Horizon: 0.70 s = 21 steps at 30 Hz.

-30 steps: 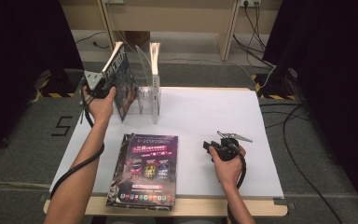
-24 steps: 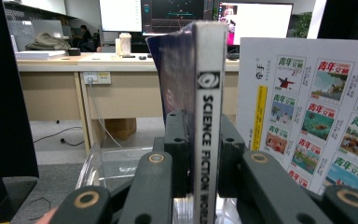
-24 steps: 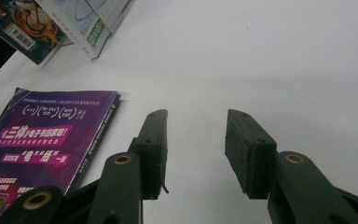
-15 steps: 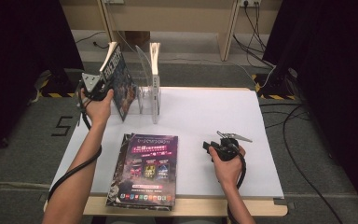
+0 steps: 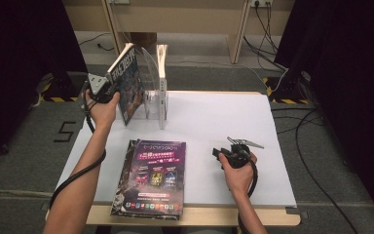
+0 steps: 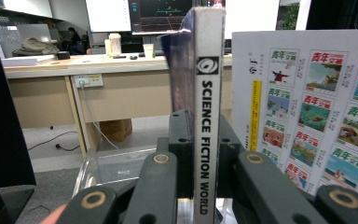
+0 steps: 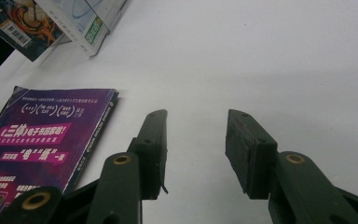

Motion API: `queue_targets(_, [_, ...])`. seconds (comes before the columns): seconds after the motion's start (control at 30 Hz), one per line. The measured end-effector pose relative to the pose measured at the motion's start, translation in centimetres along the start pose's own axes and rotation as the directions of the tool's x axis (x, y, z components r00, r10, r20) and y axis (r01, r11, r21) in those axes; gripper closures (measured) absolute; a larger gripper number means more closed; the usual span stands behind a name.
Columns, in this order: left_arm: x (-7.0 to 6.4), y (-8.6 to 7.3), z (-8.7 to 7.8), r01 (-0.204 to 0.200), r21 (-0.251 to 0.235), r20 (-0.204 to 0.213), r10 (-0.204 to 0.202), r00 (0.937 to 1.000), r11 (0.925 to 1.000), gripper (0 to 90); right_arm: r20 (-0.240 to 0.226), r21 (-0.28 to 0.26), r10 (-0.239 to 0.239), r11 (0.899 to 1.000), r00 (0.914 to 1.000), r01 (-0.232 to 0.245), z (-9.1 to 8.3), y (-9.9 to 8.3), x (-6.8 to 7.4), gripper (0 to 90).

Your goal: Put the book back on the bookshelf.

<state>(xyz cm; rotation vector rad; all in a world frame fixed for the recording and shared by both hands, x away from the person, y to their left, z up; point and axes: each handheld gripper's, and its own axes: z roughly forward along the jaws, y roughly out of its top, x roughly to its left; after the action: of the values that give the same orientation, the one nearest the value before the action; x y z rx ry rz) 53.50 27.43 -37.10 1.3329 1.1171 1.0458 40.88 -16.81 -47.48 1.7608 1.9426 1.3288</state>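
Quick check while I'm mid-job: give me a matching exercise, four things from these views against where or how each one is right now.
Things:
1. left gripper
2. right gripper
3. purple magazine stack
4. clear rack

States:
A. lying flat at the table's near edge
B. open, low over bare white table
C. standing at the table's far left, one magazine upright in it
D. shut on the Science Fiction World magazine, at its spine

Pairs: 1-D, 2-B, 3-A, 4-C
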Motion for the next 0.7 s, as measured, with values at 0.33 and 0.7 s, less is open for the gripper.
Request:
queue_targets(0.33, [-0.21, -0.59, -0.8, 0.033, -0.022, -0.011, -0.033, 0.9994, 0.9992, 81.3, 0.002, 0.001, 0.0, 1.0, 1.0, 0.0, -0.04, 0.01, 0.08, 59.0])
queue_targets(0.7, [0.32, 0.36, 0.15, 0.14, 0.017, -0.009, -0.14, 0.9901, 0.99, 75.1, -0.001, 0.011, -0.004, 1.0, 1.0, 0.004, 0.13, 0.03, -0.12, 58.8])
